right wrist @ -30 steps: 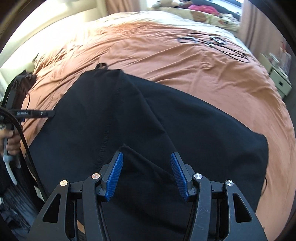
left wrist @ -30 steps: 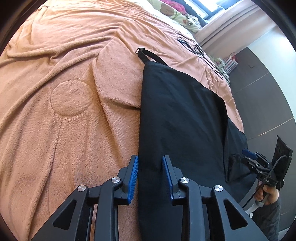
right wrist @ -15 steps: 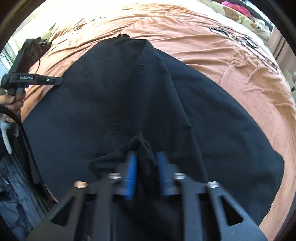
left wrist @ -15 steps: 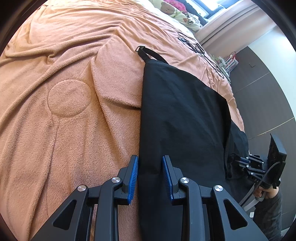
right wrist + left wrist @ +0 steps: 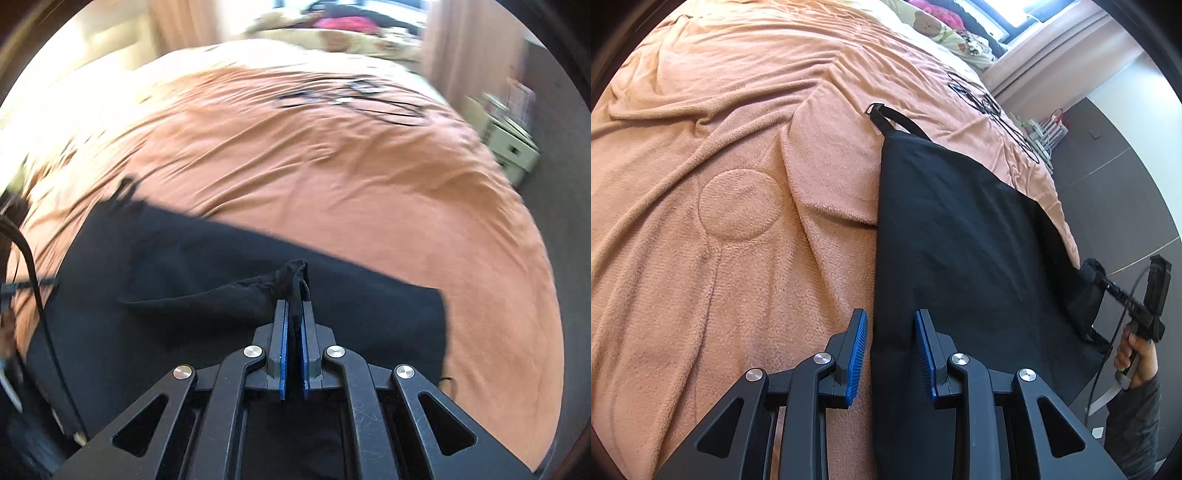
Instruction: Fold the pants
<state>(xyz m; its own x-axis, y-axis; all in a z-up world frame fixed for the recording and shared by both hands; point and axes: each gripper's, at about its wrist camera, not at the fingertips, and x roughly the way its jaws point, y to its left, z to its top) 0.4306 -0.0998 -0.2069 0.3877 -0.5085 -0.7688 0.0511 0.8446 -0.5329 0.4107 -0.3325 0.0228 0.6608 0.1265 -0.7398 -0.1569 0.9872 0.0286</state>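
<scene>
Bright window daylight; right view motion-blurred, fisheye edges bowed

Left wrist view: from just behind the blue-padded fingers (image 5: 857, 354), facing obliquely down, close over the orange fleece-covered bed (image 5: 720, 184). Right wrist view: likewise behind its fingers (image 5: 282, 347), motion-blurred. Both share the flat black fabric pants (image 5: 960, 240) (image 5: 184, 258) ahead of the fingers.
</scene>
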